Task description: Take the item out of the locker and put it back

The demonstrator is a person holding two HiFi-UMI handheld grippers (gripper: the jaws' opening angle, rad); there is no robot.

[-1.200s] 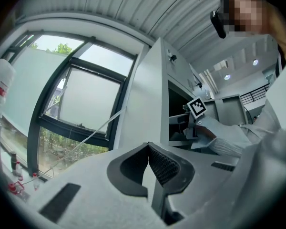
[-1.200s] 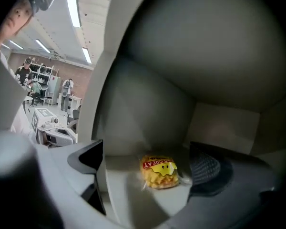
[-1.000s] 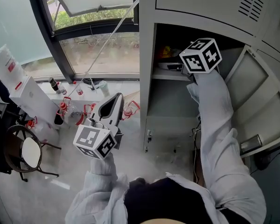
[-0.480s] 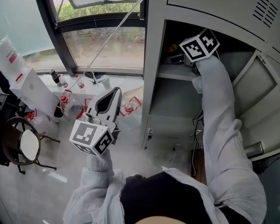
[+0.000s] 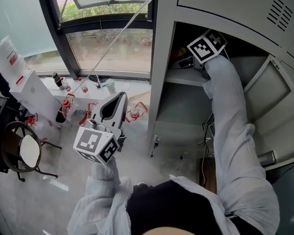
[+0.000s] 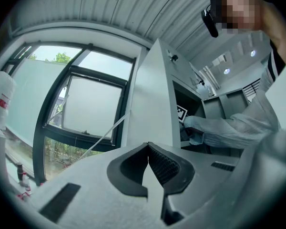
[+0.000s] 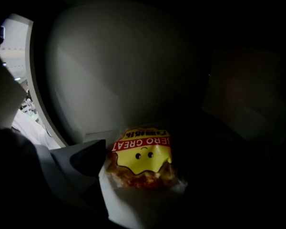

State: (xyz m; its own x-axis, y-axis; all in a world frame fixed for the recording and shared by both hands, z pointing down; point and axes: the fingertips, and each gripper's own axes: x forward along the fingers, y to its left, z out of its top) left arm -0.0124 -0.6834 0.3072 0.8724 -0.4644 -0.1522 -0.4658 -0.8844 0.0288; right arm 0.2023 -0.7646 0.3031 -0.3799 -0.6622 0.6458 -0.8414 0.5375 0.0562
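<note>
Okay, step: right gripper (image 5: 193, 59) is reached into the locker's (image 5: 161, 82) upper compartment, at about 1 o'clock in the head view. Probably the take-out grab, but could be the put-back; can't tell which.
Item: snack packet (image 7: 142, 159), yellow and red label facing the right gripper's camera, deep in the dark compartment above the shelf (image 5: 182, 77).
Right tongs: set around the packet. The near jaw lies against its 9 o'clock edge and the far jaw is lost in the dark. The packet fills the gap, so it reads as pinched.
Left tongs: left gripper (image 5: 118, 98) has its jaws pressed together with nothing in them, held low at 8 o'clock, outside the locker, tips toward the window (image 5: 108, 48).
Door: locker door (image 5: 279, 106) swung open at 3 o'clock, clear of the right sleeve (image 5: 230, 111).
Grip tip: the packet looks soft and crinkly, so hold across its middle, firm but without crushing the contents. A hold on the edge seam alone may slip.
Path tip: move it straight along the shelf line toward 6 o'clock, keeping the marker cube (image 5: 206, 45) under the compartment's top edge.
Risk: inside is dim and the far jaw is unseen, so check the hold before travelling.
Left arm tip: keep it parked where it is, out of the doorway.
</note>
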